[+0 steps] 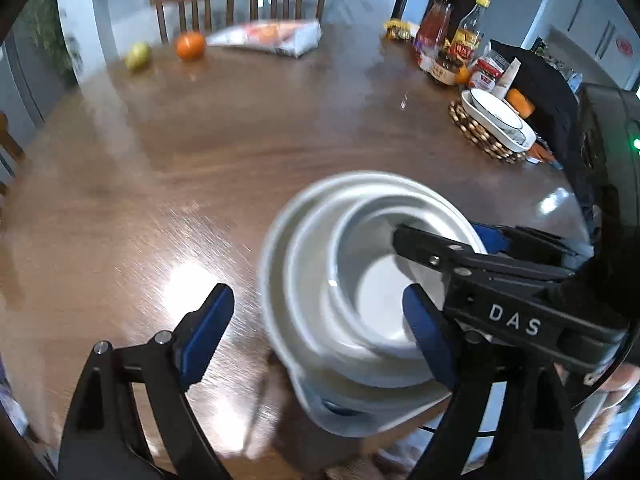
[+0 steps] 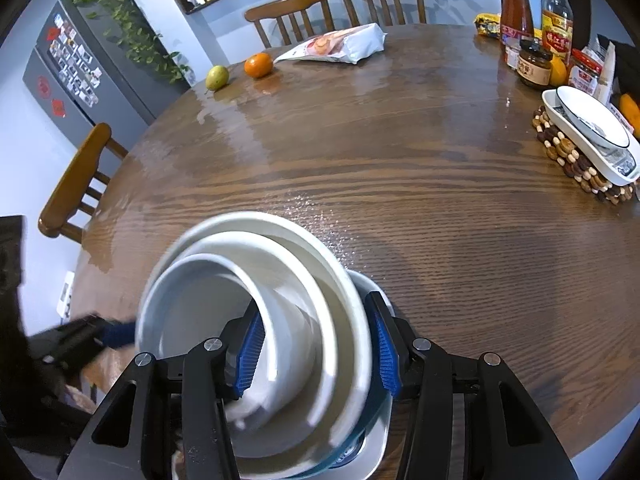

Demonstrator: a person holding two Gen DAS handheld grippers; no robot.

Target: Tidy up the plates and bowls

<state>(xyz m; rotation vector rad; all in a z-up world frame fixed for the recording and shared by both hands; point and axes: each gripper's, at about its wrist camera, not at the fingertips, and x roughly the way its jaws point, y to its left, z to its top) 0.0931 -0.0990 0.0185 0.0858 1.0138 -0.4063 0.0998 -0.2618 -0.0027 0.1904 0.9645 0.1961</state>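
R claw pinches nested bowl stack rims; L claw open. Risk: tilted bowls slip off tabletop edge.

A round wooden table is carrying everything. A pear, an orange and a flat snack bag are lying toward twelve o'clock. Sauce bottles and jars are crowding two o'clock — a beaded trivet is sitting at three, white dishes resting on it. Nested white bowls are sitting at six o'clock.
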